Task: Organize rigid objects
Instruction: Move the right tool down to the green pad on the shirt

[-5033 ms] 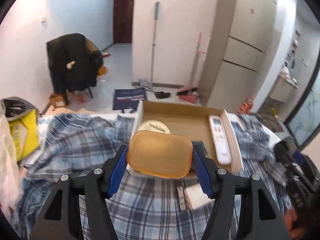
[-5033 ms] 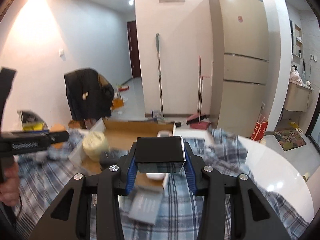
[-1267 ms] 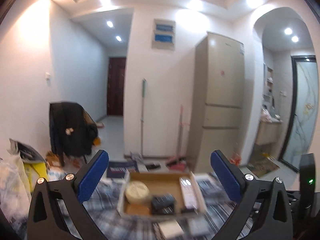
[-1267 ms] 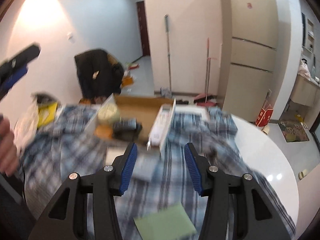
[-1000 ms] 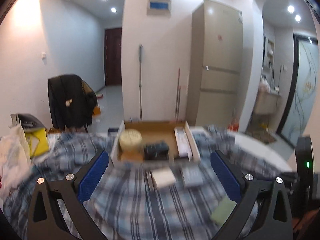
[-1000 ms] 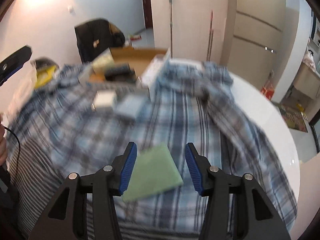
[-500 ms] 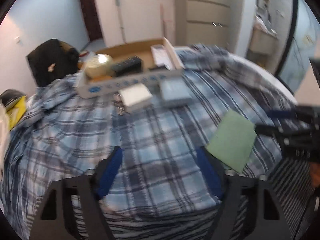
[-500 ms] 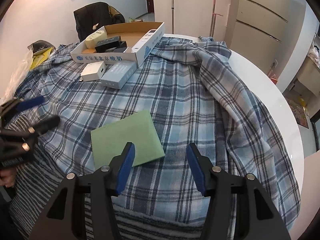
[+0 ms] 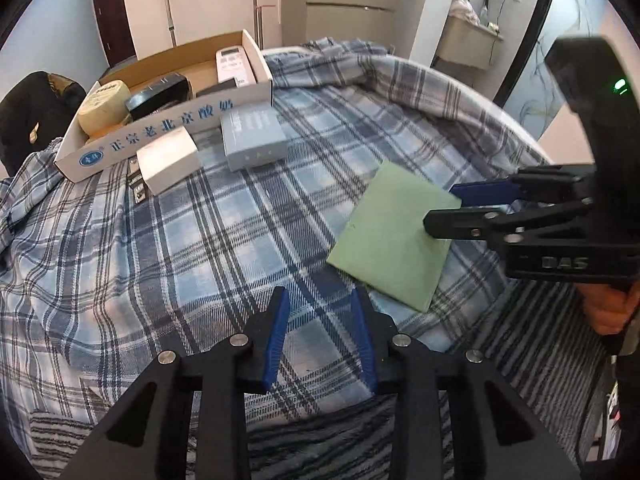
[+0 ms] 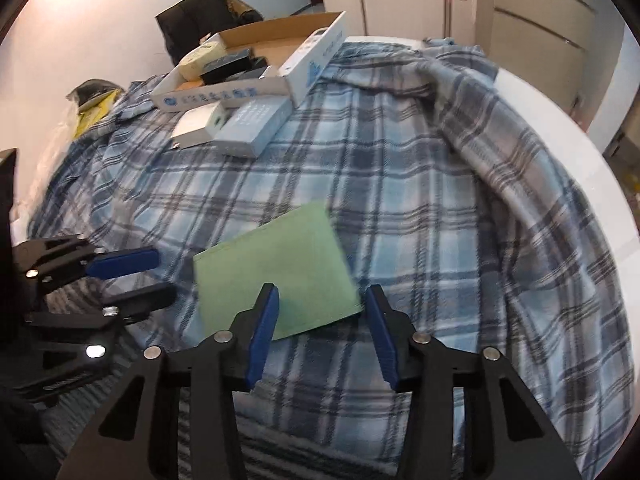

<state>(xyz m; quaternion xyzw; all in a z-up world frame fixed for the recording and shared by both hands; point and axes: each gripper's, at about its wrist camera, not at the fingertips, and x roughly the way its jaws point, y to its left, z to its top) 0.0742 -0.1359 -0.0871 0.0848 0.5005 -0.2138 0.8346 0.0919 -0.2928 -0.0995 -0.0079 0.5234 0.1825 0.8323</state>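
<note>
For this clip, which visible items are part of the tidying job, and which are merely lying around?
Job:
- cardboard box holding remote, black case, cream round tin
- green pad, between the right gripper fingers, ungripped
- white box
- grey-blue box

Lying about:
- plaid blanket
- black jacket
- mop

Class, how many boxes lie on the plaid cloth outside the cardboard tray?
2: a white box and a grey-blue box, side by side against the cardboard tray front wall. Others may be hidden.
</note>
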